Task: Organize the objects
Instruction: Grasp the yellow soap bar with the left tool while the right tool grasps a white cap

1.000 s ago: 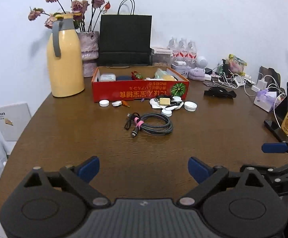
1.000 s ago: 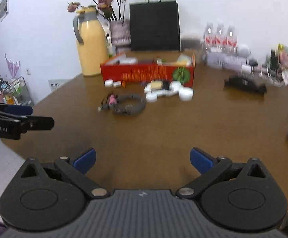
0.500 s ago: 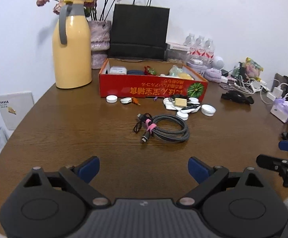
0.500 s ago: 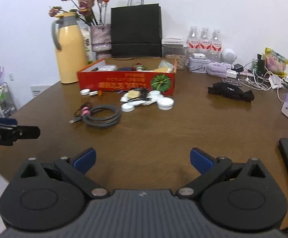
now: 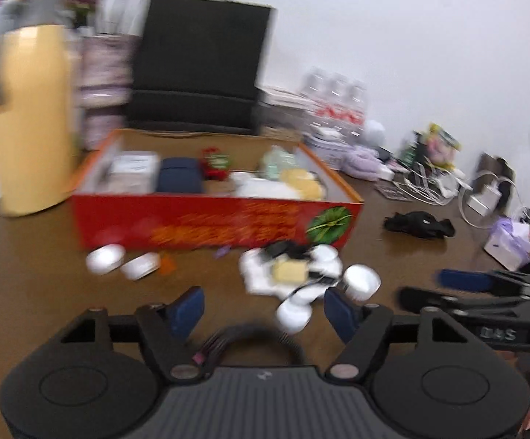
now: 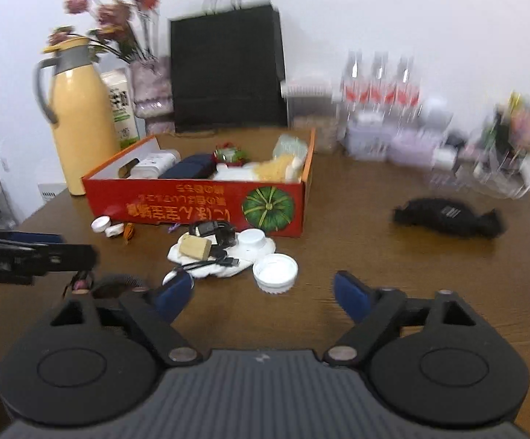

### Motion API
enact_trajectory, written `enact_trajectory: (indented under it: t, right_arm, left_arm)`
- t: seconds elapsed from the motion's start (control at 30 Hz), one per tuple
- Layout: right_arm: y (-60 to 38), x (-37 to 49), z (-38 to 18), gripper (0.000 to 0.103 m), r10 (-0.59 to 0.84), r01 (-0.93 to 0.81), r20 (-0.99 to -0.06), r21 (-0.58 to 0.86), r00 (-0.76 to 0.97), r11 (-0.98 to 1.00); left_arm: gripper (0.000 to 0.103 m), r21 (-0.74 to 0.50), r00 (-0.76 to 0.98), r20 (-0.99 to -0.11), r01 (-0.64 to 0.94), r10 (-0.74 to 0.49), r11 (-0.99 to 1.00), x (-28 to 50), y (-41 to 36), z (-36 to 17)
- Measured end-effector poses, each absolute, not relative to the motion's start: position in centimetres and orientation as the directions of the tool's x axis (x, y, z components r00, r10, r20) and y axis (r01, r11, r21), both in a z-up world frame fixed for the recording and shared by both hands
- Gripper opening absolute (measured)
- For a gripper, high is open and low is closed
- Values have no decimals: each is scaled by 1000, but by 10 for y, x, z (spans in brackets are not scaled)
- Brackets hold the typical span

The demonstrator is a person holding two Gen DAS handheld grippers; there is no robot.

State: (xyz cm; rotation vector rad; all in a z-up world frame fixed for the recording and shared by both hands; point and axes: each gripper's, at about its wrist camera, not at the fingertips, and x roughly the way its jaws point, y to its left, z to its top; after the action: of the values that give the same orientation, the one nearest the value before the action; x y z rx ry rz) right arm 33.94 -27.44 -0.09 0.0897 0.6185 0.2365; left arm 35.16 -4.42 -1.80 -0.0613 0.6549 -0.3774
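A red cardboard box (image 5: 214,219) (image 6: 199,203) holding several small items stands mid-table. In front of it lie white lids (image 5: 105,259), a white cloth with a tan block (image 6: 195,247) and a white lid (image 6: 275,272). A coiled black cable (image 5: 254,340) lies between the open fingers of my left gripper (image 5: 263,311), partly hidden by its body. My right gripper (image 6: 263,296) is open and empty, just short of the white lid. Each gripper shows in the other's view: the right one (image 5: 484,292), the left one (image 6: 34,252).
A yellow thermos (image 6: 78,109), a flower vase (image 6: 151,87) and a black paper bag (image 6: 228,69) stand behind the box. Water bottles (image 6: 378,84), chargers and cables crowd the back right. A black cloth (image 6: 447,217) lies to the right.
Both grippers have moved forward towards the box. The left one now straddles the coiled cable; the right one has closed in on the white lid. Both stay open.
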Motion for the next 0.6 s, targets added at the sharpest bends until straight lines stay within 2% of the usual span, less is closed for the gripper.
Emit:
enact_trajectory:
  t: [0.07, 0.13, 0.23, 0.3, 0.33, 0.37, 0.43, 0.5, 0.53, 0.6]
  right_arm:
    - [-279, 364, -4, 72, 264, -188, -574, 190, 775, 964]
    - [-280, 387, -6, 69, 265, -195, -580, 181, 770, 964]
    - [-272, 411, -10, 68, 293, -252, -585, 154, 756, 956]
    - [-264, 424, -18, 65, 306, -281, -604, 139, 736, 950]
    - [-259, 430, -24, 56, 311, -295, -618, 131, 722, 946]
    - [-255, 435, -31, 44, 317, -306, -629, 129, 710, 943]
    - [-253, 442, -39, 33, 338, -312, -631, 157, 698, 937]
    - [-252, 440, -41, 32, 334, -306, -616, 156, 714, 939]
    - [-252, 439, -40, 26, 331, -302, -611, 154, 719, 941]
    - [-252, 433, -38, 27, 316, -295, -595, 136, 739, 946]
  left_arm:
    - [55, -148, 713, -604, 338, -356, 929, 375, -64, -26]
    - [55, -107, 700, -615, 383, -364, 917, 390, -82, -38]
    - [50, -80, 683, -642, 393, -349, 916, 406, -98, -54]
    - [41, -110, 676, -647, 377, -354, 920, 414, -99, -62]
    - [40, -123, 677, -641, 377, -363, 918, 417, -99, -63]
    - [33, -115, 679, -637, 385, -365, 916, 417, -101, -65]
    - [30, -77, 703, -613, 401, -361, 913, 413, -103, -68]
    - [30, -92, 709, -600, 399, -370, 912, 411, -99, -69]
    - [30, -97, 707, -601, 397, -372, 912, 411, -98, -69]
    - [30, -92, 715, -595, 392, -366, 915, 409, -97, -66]
